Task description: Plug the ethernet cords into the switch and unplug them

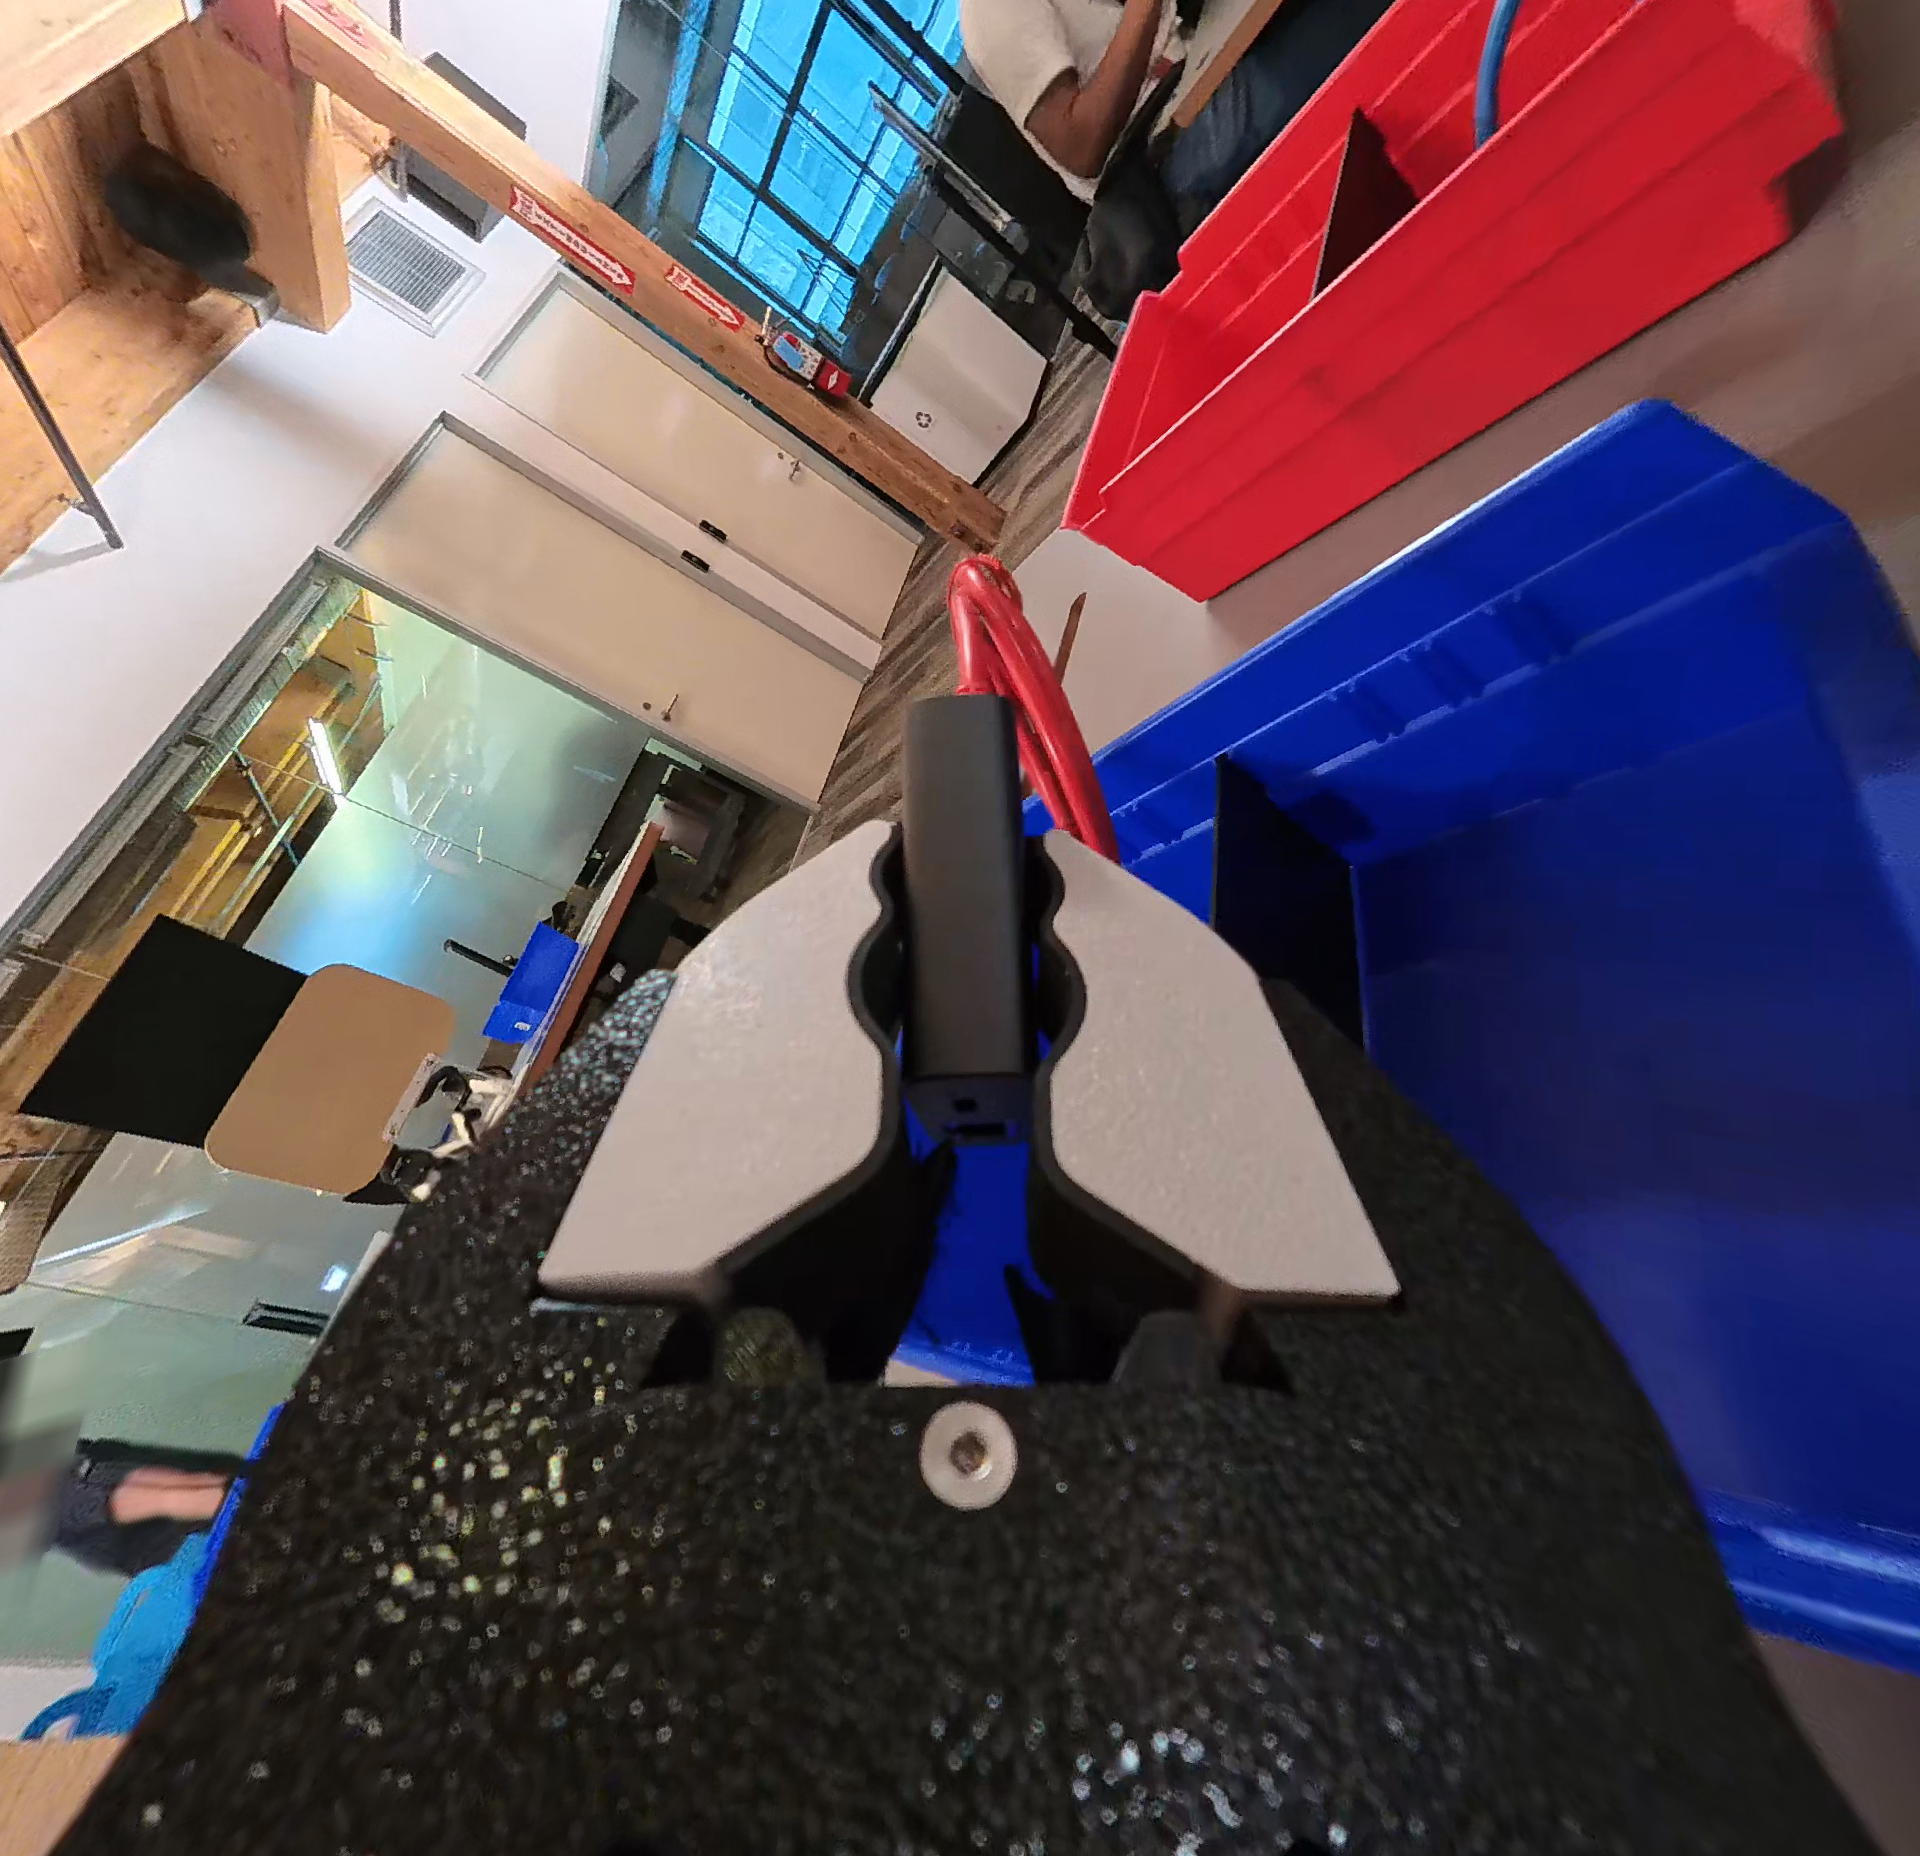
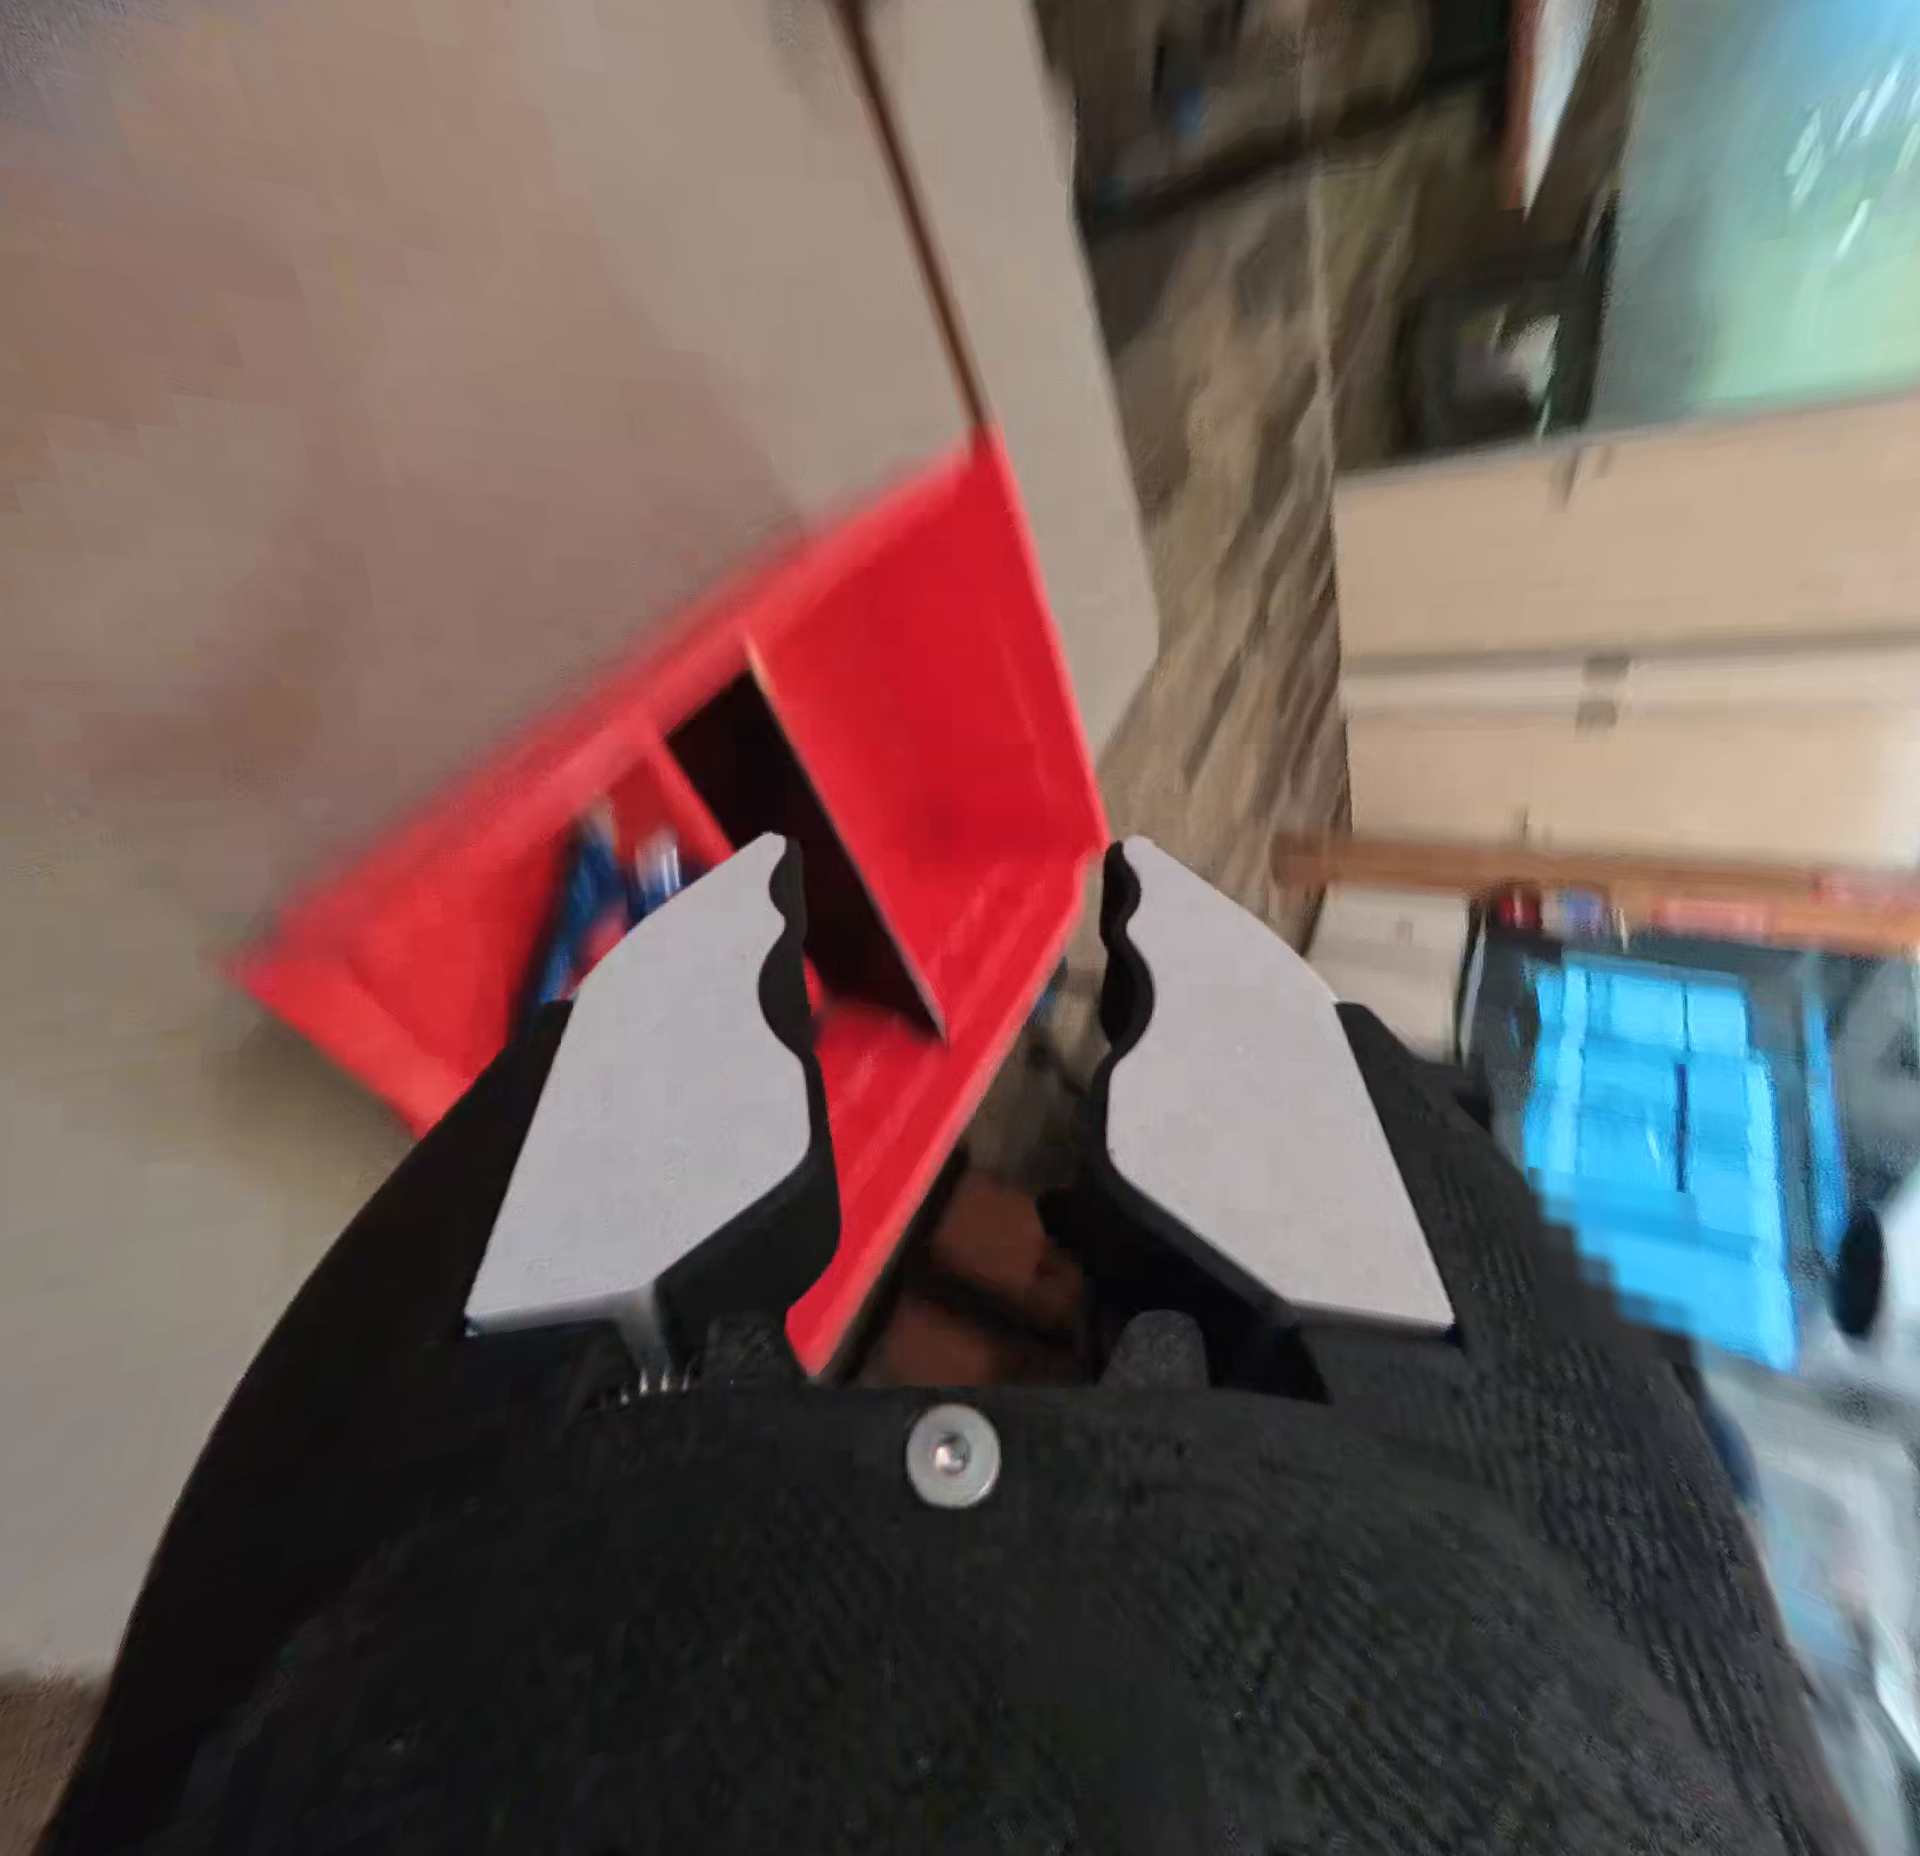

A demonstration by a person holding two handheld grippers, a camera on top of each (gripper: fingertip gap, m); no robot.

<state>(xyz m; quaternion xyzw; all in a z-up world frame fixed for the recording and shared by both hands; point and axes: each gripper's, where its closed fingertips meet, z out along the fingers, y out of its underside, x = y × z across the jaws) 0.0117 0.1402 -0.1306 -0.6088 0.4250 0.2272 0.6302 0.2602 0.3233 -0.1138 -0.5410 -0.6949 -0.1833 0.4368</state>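
My left gripper (image 1: 964, 850) is shut on a slim black rectangular device (image 1: 961, 871), which stands out past the fingertips. It is held at the edge of a blue plastic bin (image 1: 1558, 871), whose black divider (image 1: 1283, 913) shows just right of the fingers. A coil of red cable (image 1: 1003, 663) lies beyond the device, at the bin's near corner. My right gripper (image 2: 951, 871) is open and empty, over a red plastic bin (image 2: 935, 767) with a black divider (image 2: 831, 871) and blue cable (image 2: 592, 902) inside. The right wrist view is motion-blurred.
A red bin (image 1: 1403, 352) with a black divider and blue cable (image 1: 1507, 50) stands beyond the blue bin on the beige table (image 1: 1766, 341). A person (image 1: 1049, 50) is at the far side. The table edge (image 2: 914, 196) and wood floor (image 2: 1236, 456) show in the right wrist view. The tips of one gripper are about 30 cm away from the tips of the other.
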